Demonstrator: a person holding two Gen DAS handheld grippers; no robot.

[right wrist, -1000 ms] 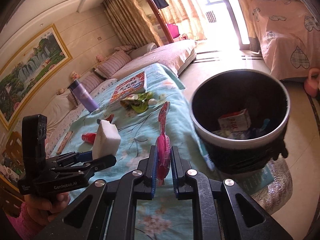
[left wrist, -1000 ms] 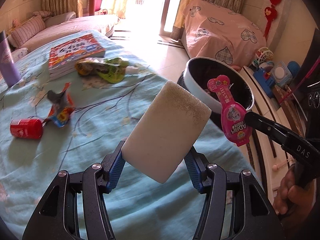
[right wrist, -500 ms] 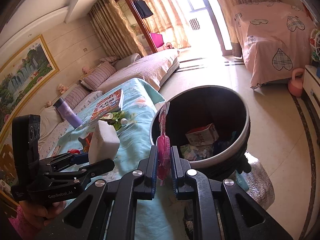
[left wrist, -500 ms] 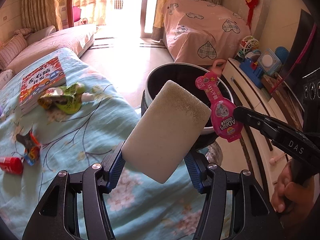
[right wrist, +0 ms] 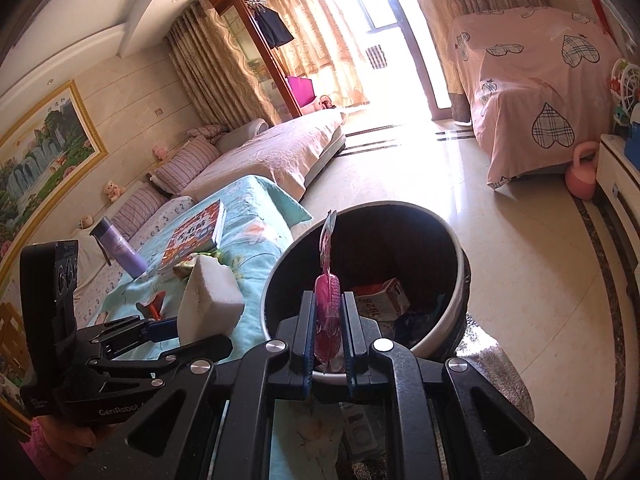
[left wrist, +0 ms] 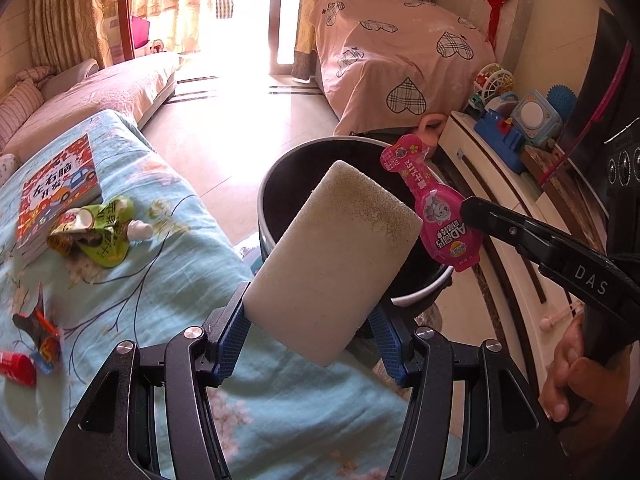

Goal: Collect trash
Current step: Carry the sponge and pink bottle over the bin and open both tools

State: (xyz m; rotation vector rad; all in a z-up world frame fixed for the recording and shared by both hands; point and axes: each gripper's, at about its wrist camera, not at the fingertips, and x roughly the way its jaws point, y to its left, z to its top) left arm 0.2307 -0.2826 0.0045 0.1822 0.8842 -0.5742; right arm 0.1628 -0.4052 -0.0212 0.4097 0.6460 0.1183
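Observation:
My left gripper (left wrist: 310, 330) is shut on a white sponge block (left wrist: 332, 260), held just short of the near rim of the black trash bin (left wrist: 280, 188). The sponge also shows in the right wrist view (right wrist: 208, 300). My right gripper (right wrist: 328, 344) is shut on a flat pink toy package (right wrist: 327, 312), held over the bin's near rim (right wrist: 460, 276). The package also shows in the left wrist view (left wrist: 436, 216). The bin holds a red-and-white carton (right wrist: 384, 300) and other scraps.
On the teal tablecloth (left wrist: 160, 280) lie a green snack bag (left wrist: 96, 232), a torn wrapper (left wrist: 40, 332), a red can (left wrist: 16, 368) and a book (left wrist: 56, 188). A purple bottle (right wrist: 118, 250) stands behind. A toy-laden cabinet (left wrist: 504, 184) stands right of the bin.
Both grippers have moved right from above the table toward the bin with their loads. The pink package now hangs over the bin's opening, and the jaws around it have parted slightly.

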